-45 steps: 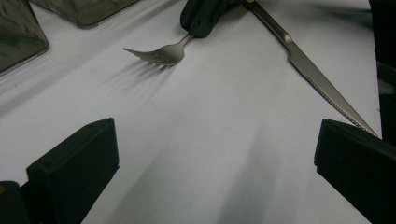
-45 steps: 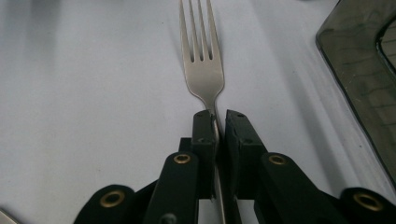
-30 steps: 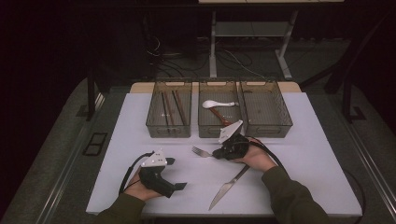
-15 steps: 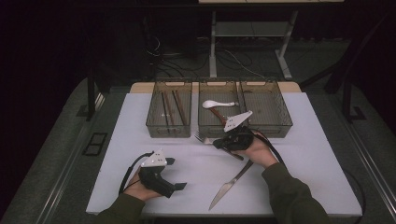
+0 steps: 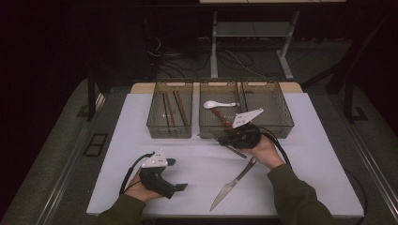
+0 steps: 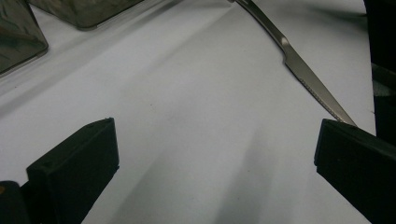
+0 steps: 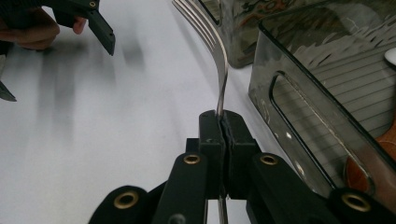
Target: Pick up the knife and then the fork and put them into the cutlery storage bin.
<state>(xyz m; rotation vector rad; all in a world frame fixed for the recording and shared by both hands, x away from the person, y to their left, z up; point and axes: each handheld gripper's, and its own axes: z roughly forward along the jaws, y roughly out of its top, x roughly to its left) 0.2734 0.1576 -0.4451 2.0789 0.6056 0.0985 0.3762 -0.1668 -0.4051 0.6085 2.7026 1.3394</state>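
We see our right gripper point(image 7: 223, 122) clamped on the handle of a fork point(image 7: 211, 37), its jaws pressed together around it, just in front of the middle bin point(image 5: 244, 123) at the tabletop's point(image 5: 197, 164) far edge. Our left gripper point(image 6: 215, 158) rests near the front-left corner, jaws wide apart on nothing. A knife point(image 5: 233, 183) lies near the front edge between our hands.
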